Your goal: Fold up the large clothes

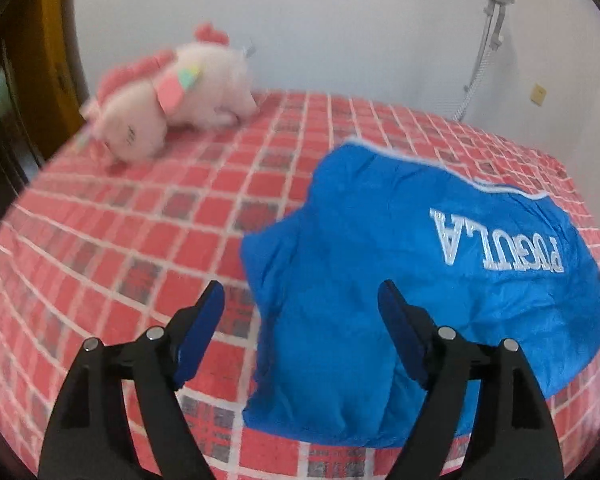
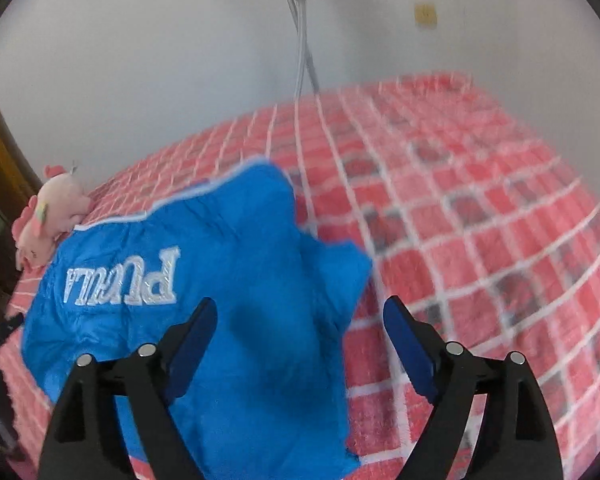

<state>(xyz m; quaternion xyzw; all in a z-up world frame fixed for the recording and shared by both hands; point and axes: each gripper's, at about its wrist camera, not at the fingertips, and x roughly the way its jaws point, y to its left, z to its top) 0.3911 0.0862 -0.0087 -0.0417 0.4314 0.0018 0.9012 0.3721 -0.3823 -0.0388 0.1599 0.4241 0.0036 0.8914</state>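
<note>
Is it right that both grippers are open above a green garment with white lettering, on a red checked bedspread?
Not quite: the garment is blue, not green, as the left wrist view shows. Both the left gripper and right gripper are open over the red checked bedspread.

Home bedroom, red checked bedspread (image 1: 140, 220), pink plush toy (image 1: 172, 92), white wall (image 1: 340, 20)

- bed cover (image 1: 140, 216), red-and-grey check
- pink plush toy (image 1: 172, 92) lying on bed cover's far left corner
- shower hose (image 1: 484, 48) on wall behind bed cover
- yellow wall plate (image 1: 538, 93) right of hose
</note>
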